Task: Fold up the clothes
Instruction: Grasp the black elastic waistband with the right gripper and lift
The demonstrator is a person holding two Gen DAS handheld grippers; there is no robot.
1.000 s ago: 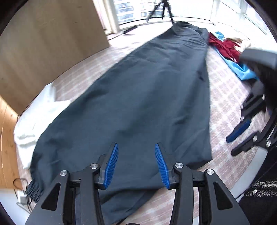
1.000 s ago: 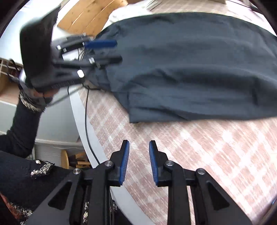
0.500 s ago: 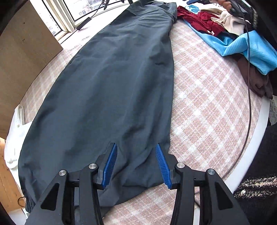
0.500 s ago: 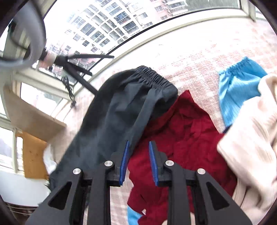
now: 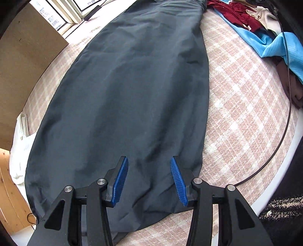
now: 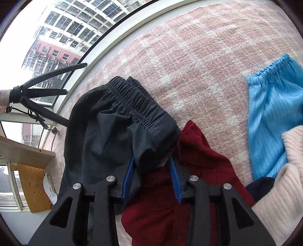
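Dark grey trousers (image 5: 132,90) lie stretched out lengthwise on the pink checked cloth (image 5: 244,117). My left gripper (image 5: 149,179) is open just above their near hem end, with fabric showing between the pads. In the right wrist view the elastic waistband (image 6: 132,106) of the trousers lies ahead. My right gripper (image 6: 152,176) is open, its pads on either side of a corner of the waist end, which reaches between them. A red garment (image 6: 198,166) lies partly under that corner.
A pile of clothes sits at the far right: red (image 5: 238,13), bright blue (image 5: 274,47) (image 6: 270,117) and cream knit (image 6: 284,189). A black cable (image 5: 286,117) runs along the table's right edge. White cloth (image 5: 20,143) lies at the left. A tripod (image 6: 41,90) stands by the window.
My right gripper swung from the hem end to the waistband end, opened wider and closed in on the waist corner. My left gripper dropped closer over the hem end.
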